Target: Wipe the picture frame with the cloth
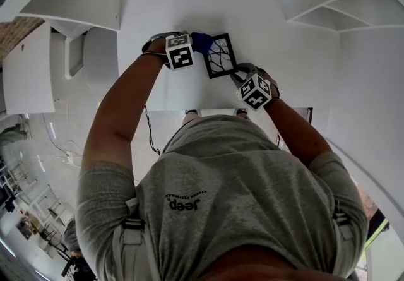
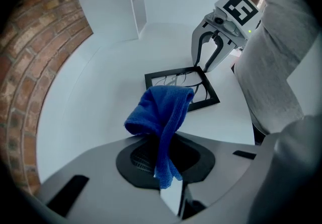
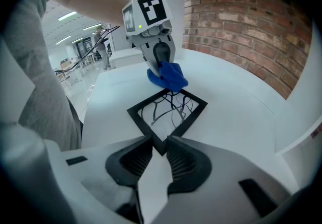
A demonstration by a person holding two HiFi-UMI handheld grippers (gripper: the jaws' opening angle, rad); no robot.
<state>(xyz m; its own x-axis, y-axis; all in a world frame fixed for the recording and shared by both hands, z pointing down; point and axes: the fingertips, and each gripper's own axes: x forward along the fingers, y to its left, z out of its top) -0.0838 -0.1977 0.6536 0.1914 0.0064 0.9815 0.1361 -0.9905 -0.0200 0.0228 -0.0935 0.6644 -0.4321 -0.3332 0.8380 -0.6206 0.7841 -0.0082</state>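
A black picture frame (image 1: 219, 55) with a branch drawing lies flat on the white table (image 1: 164, 90). My right gripper (image 3: 160, 143) is shut on the frame's (image 3: 168, 109) near corner, one jaw on each side of it. My left gripper (image 2: 160, 156) points almost straight down and is shut on a bunched blue cloth (image 2: 161, 115). In the right gripper view the cloth (image 3: 168, 77) hangs under the left gripper (image 3: 160, 64) at the frame's far corner. The left gripper view shows the right gripper (image 2: 211, 57) at the frame's (image 2: 201, 98) opposite corner.
White shelves (image 1: 69, 2) rise at the back left and further ones (image 1: 344, 2) at the back right. A brick wall (image 3: 241, 26) curves round behind the table. The table's front edge (image 1: 189, 109) runs close to the person's body.
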